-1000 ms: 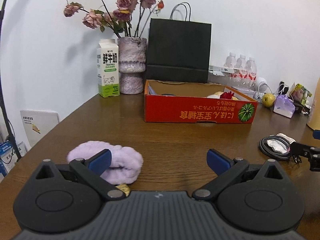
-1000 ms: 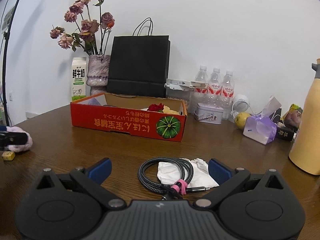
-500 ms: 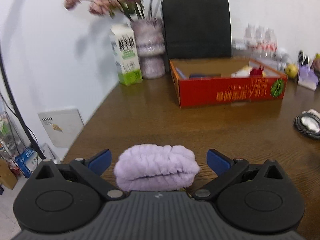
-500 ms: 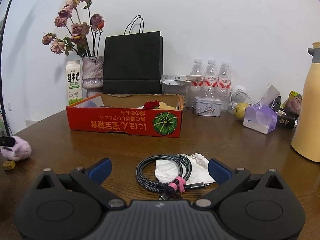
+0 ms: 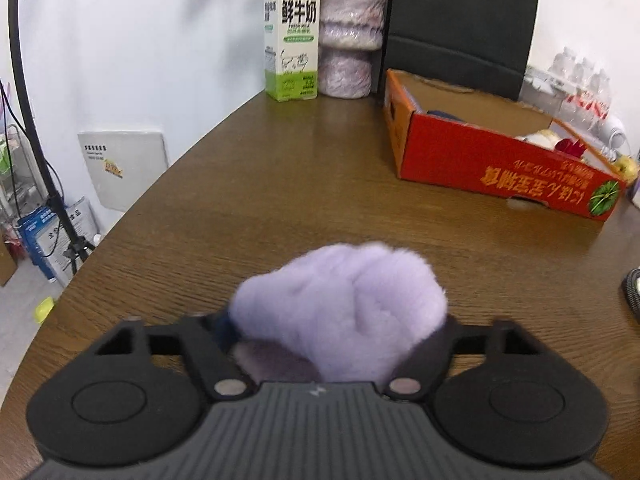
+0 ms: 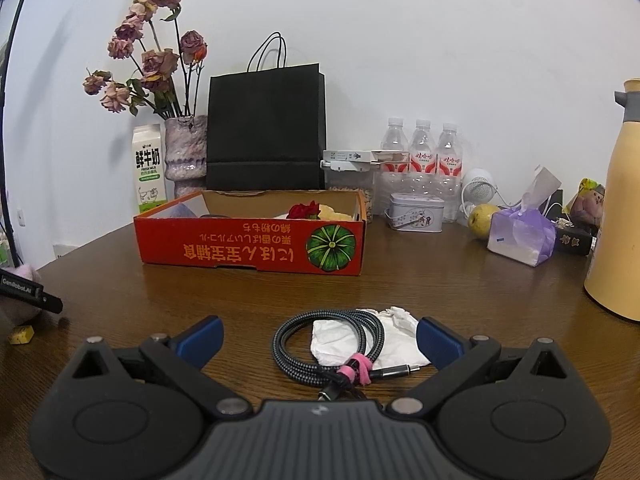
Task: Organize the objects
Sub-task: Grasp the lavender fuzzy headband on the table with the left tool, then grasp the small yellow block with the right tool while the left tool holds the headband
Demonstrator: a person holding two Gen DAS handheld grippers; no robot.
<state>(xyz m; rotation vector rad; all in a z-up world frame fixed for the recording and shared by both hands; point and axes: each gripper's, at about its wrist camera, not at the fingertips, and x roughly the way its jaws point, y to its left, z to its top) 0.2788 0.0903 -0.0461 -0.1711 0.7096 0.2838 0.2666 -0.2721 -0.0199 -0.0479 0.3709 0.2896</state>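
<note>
Wooden table [image 5: 280, 184]: left gripper [image 5: 340, 332] pinched a purple plush [image 5: 344, 308], apparently bound for the red box [image 5: 500, 168]; right gripper [image 6: 320, 340], fingers spread, straddled a coiled cable [image 6: 332, 344] before that box.

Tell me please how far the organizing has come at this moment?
Done: the red cardboard box already holds a few items, among them something red and something yellow. In hand: the left gripper is shut on the purple fluffy item. Left: the open right gripper frames the coiled braided cable lying on a white cloth pouch, both not yet grasped; a small yellow block also sits on the table.
</note>
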